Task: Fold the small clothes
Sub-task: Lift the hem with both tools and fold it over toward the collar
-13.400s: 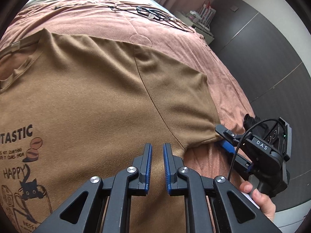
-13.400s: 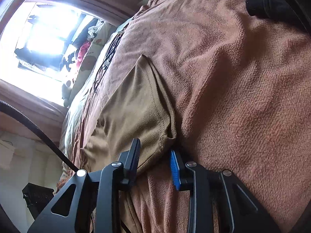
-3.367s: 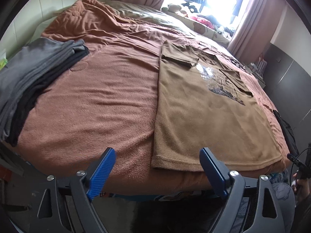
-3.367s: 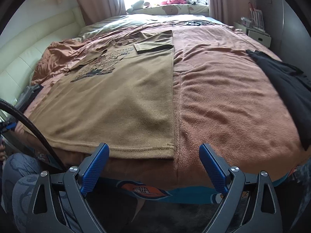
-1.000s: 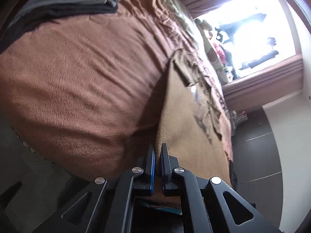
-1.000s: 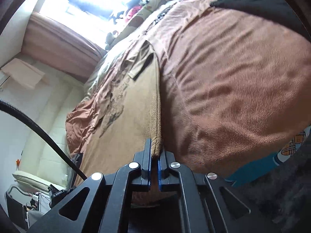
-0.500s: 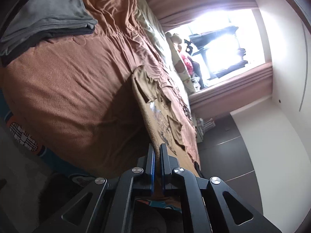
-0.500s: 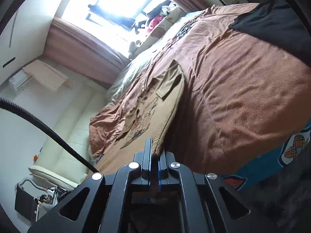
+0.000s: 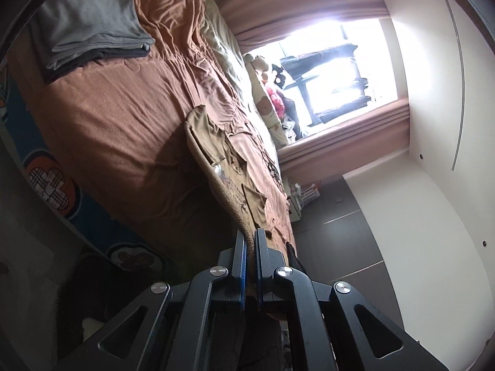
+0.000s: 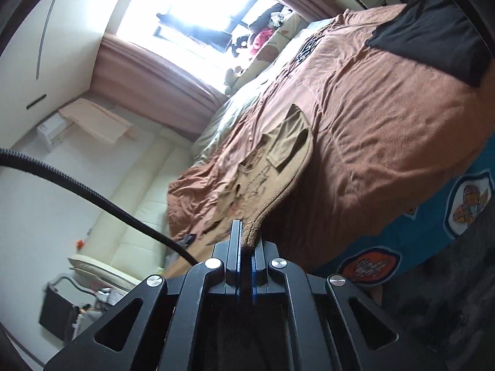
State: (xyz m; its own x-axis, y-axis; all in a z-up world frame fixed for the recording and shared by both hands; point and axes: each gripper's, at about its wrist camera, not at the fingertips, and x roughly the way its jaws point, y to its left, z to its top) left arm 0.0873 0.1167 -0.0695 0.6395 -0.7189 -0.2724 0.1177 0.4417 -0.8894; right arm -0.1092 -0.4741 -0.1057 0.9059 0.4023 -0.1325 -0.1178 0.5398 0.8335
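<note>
Hem corners of the shirt (image 9: 230, 185) sit pinched in both your grippers: your left gripper (image 9: 250, 249) has its blue pads pressed together on one bottom corner, and your right gripper (image 10: 246, 241) is clamped the same way on the other. From each grip the tan shirt rises off the bed (image 9: 123, 117) and runs away from you, its far end with the folded-in sleeves lying on the brown blanket (image 10: 371, 117). In your left view a stack of grey folded clothes (image 9: 89, 21) rests near the bed's far corner, well apart from the shirt. In your right view a black garment (image 10: 433, 34) lies at the bed's other edge, also well apart. A bright window (image 10: 191, 12) with pink curtains stands beyond the bed, soft toys along the sill.
</note>
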